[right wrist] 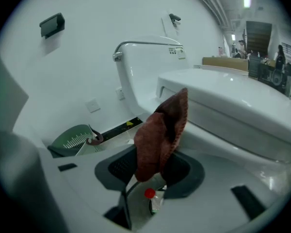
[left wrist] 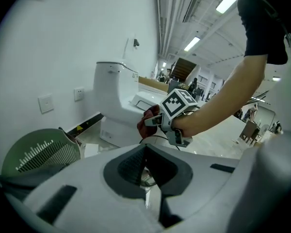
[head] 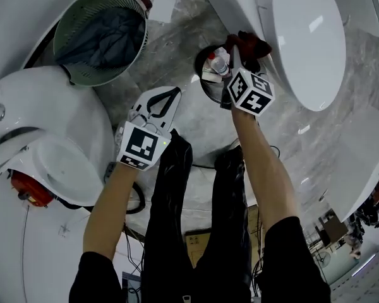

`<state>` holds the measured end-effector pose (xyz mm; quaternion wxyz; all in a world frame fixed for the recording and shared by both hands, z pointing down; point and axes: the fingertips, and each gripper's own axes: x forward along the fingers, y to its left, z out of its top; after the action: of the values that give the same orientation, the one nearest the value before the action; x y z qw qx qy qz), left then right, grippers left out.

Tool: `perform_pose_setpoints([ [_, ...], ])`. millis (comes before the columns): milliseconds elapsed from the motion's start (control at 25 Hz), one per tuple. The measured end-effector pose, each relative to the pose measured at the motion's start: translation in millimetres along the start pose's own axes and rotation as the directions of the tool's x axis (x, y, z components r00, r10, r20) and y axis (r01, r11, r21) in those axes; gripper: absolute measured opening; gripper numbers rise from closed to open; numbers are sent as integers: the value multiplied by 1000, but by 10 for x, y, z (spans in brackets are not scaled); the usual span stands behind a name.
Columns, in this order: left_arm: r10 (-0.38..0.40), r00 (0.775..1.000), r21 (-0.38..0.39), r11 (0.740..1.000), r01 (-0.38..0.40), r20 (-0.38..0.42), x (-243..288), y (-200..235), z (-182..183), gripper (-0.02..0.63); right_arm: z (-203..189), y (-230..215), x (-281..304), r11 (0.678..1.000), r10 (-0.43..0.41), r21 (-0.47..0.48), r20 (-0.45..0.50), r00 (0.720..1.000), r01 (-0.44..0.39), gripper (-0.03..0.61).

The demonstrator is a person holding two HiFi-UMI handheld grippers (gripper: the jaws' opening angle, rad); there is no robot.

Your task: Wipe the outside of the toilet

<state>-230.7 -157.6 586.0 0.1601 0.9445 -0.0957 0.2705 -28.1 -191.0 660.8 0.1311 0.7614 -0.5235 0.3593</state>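
Observation:
A white toilet (head: 309, 36) with its lid down stands at the upper right; it also fills the right gripper view (right wrist: 223, 106). My right gripper (head: 240, 52) is shut on a dark red cloth (head: 251, 43), held just left of the toilet bowl. The cloth (right wrist: 160, 135) hangs bunched between the jaws, a little short of the bowl's side. My left gripper (head: 167, 96) hovers over the floor to the left, jaws shut with nothing in them (left wrist: 145, 152). From there I see the toilet (left wrist: 116, 101) and the cloth (left wrist: 148, 123) ahead.
A black bin (head: 205, 74) holding a red-capped bottle (head: 218, 62) sits under the right gripper. A green basket (head: 101, 36) with grey-blue fabric stands at the upper left. A second white toilet (head: 50, 137) is at the left, cables on the floor by the person's legs.

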Motion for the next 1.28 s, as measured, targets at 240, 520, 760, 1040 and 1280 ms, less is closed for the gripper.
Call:
perform_pose_setpoints([
  [240, 3, 1000, -8, 1000, -3, 5, -118, 231, -98, -2, 6, 34, 373, 999, -49, 9, -7, 999, 49, 130],
  [520, 4, 1000, -24, 1000, -4, -1, -118, 374, -229, -2, -60, -223, 488, 993, -118, 15, -21, 993, 118, 130],
  [760, -24, 1000, -22, 999, 23, -7, 18, 196, -280, -2, -210, -391, 439, 992, -127, 17, -30, 991, 128, 129],
  [1040, -50, 999, 0, 999, 50, -12, 206, 81, -221, -2, -366, -577, 373, 991, -132, 14, -40, 990, 132, 129],
  [1280, -67, 998, 18, 998, 67, -21, 342, -47, -178, -2, -489, -707, 251, 991, -133, 15, -54, 990, 134, 129],
])
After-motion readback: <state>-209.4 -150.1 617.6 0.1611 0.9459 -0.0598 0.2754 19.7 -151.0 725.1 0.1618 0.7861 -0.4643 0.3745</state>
